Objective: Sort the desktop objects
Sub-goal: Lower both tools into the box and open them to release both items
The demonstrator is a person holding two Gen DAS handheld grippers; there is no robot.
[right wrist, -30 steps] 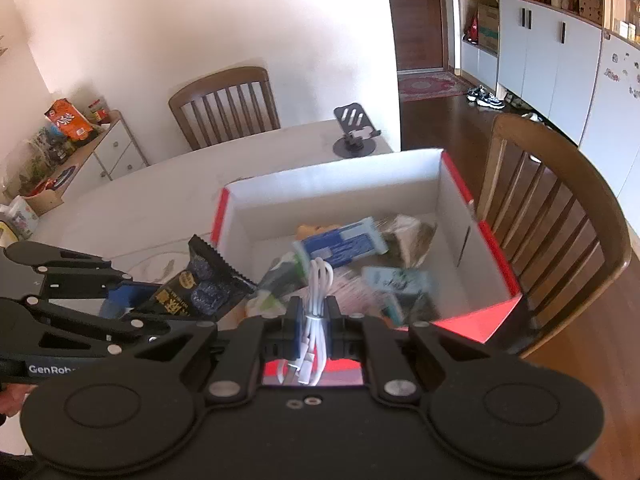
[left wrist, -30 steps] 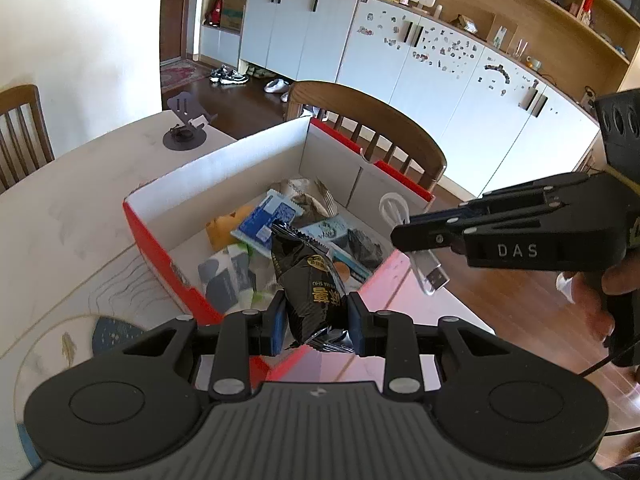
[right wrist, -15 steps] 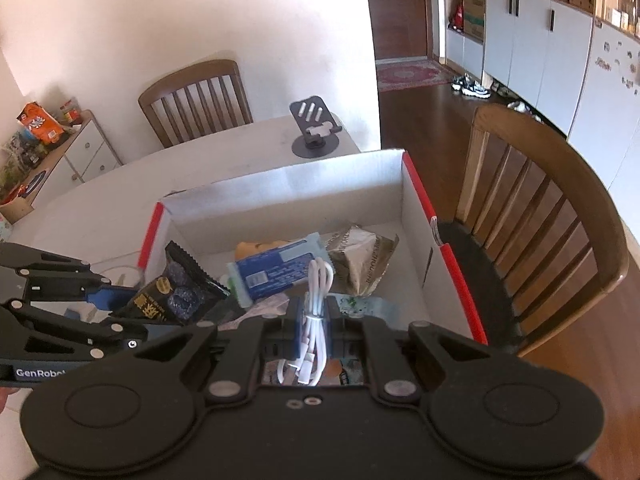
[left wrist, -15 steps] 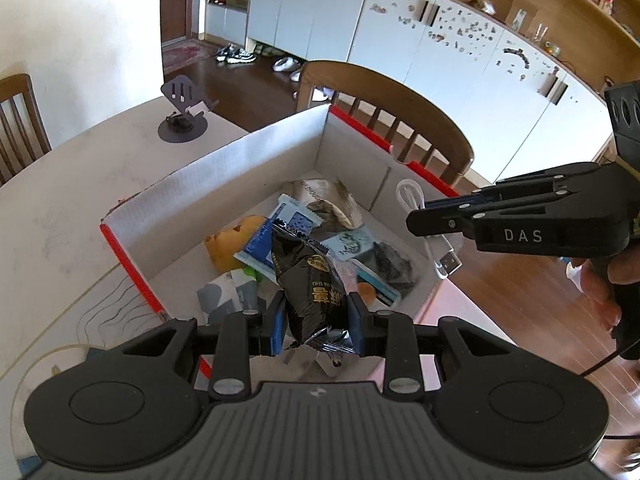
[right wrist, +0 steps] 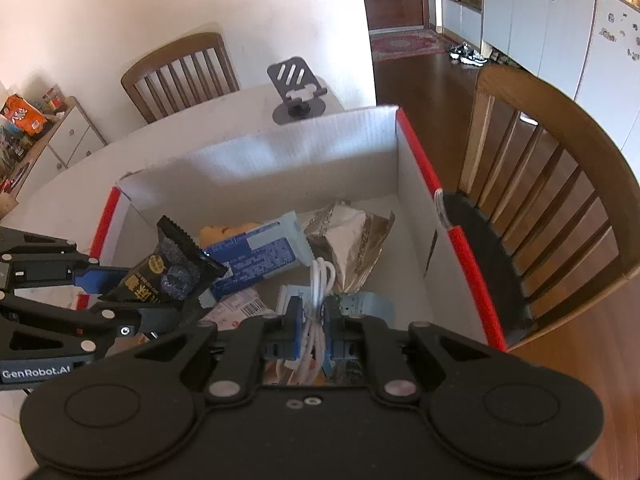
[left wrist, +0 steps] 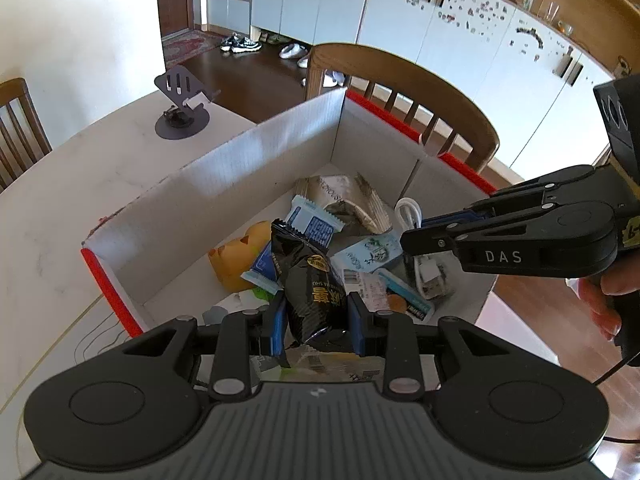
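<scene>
A red-edged white cardboard box (left wrist: 256, 160) (right wrist: 280, 160) stands on the pale table and holds several packets. My left gripper (left wrist: 316, 316) is shut on a black snack packet (left wrist: 312, 280) with gold writing, held over the box's near side; the same packet (right wrist: 168, 276) shows at the left of the right wrist view. My right gripper (right wrist: 314, 320) is shut on a coiled white USB cable (right wrist: 318, 300), above the box's right part. In the left wrist view that cable (left wrist: 416, 240) hangs from the right gripper (left wrist: 420, 236) over the packets.
In the box lie a blue-white packet (right wrist: 256, 256), a silver foil bag (right wrist: 352, 240) and a yellow item (left wrist: 236, 256). A grey phone stand (left wrist: 182, 108) sits on the table beyond. Wooden chairs (right wrist: 560, 208) (right wrist: 180, 72) flank the table. White cabinets (left wrist: 440, 32) line the far wall.
Both grippers moved forward and down over the box, each keeping its grip. The snack packet and the cable now hang lower, above the packets inside.
</scene>
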